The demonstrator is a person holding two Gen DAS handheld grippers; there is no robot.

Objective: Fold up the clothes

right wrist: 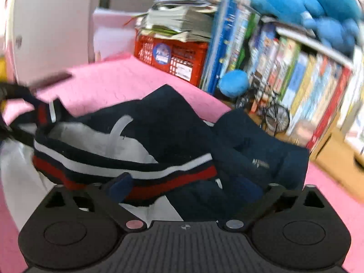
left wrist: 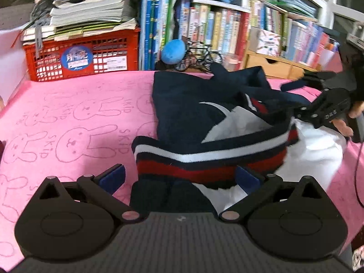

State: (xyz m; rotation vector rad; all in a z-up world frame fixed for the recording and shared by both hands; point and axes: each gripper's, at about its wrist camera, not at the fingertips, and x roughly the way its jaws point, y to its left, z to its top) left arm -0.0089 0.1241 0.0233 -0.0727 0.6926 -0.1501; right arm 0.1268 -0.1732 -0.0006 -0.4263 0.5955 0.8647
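Your navy sweater, with its red-and-white striped hem, lies bunched over a white garment toward the pink bunny-print mat's right edge. Your left gripper and right gripper both stand released, jaws spread wide around the hem, pads off it

A navy garment with white panels lies crumpled and partly folded on a pink bunny-print cover. Its ribbed hem, striped navy, white and red, bunches along the near edge.
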